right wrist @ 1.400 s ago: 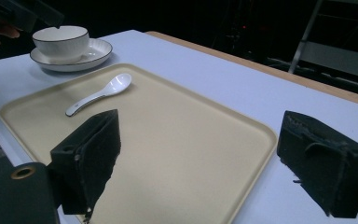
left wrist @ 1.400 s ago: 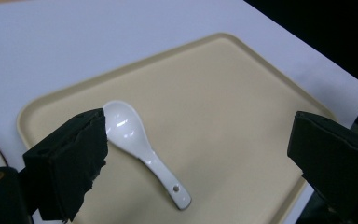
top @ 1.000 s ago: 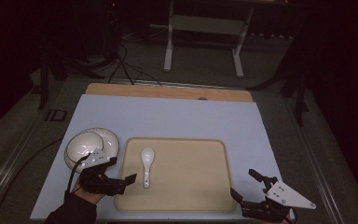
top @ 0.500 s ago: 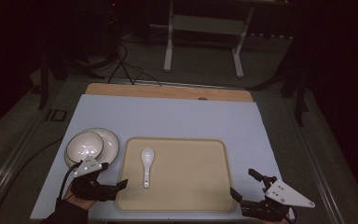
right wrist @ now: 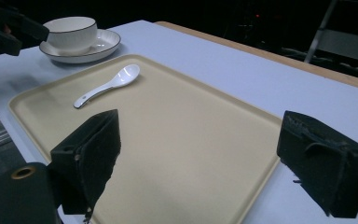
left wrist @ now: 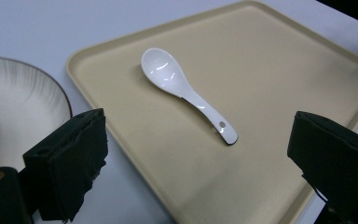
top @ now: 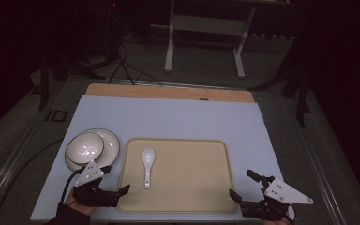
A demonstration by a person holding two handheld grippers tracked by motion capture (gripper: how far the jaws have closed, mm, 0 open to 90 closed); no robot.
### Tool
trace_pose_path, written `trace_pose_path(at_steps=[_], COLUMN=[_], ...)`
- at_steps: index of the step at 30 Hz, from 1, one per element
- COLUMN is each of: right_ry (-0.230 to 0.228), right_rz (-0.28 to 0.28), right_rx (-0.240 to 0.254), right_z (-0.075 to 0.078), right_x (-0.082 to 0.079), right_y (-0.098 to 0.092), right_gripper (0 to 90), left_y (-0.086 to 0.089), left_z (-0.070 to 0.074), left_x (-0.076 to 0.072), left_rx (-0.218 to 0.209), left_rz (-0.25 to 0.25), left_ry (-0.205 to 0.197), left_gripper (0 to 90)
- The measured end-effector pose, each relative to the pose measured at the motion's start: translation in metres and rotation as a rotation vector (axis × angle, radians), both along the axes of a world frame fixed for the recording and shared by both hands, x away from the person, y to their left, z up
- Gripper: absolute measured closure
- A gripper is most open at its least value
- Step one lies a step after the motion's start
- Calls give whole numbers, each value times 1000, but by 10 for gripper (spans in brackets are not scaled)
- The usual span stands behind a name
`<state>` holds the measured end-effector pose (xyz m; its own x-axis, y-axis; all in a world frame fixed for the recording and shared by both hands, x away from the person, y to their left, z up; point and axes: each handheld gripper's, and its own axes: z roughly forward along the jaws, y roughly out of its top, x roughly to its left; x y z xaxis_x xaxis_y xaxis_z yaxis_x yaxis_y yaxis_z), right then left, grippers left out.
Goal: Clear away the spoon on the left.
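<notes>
A white ceramic spoon [top: 147, 164] lies bowl-up on the left part of a beige tray [top: 192, 192], its handle toward the near edge. My left gripper [top: 117, 179] stands open at the tray's near left corner, empty, beside a white bowl [top: 85, 146] on a plate [top: 110, 145]. In the left gripper view the spoon [left wrist: 186, 93] lies ahead between the open jaws of my left gripper [left wrist: 196, 144]. My right gripper [top: 242, 183] is open and empty at the tray's near right corner. In the right gripper view, the spoon [right wrist: 107, 86] and bowl [right wrist: 70, 30] lie far beyond my right gripper [right wrist: 200, 154].
The tray rests on a pale blue mat [top: 178, 117] over a wooden table [top: 168, 91]. Beyond the table stands a white metal frame [top: 204, 51] with cables on a dark floor. The tray's right half [top: 201, 164] is bare.
My left gripper has drawn back toward the near edge, away from the bowl and plate, which now show in full. The right gripper has not moved.
</notes>
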<state>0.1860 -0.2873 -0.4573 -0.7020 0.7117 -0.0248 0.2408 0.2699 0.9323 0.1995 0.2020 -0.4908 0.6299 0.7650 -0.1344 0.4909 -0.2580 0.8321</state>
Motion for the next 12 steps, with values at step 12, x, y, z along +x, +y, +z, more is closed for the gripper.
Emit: trace_pose_path(at_steps=[12], right_ry=[5], right_rz=[8], right_rx=[-7], right_z=[0], right_x=[0], right_y=[0], right_gripper=[135], left_y=[7], left_z=[-2], left_x=[1], left_rx=[-118], left_rz=[-29], left_ry=[-27], left_gripper=[55])
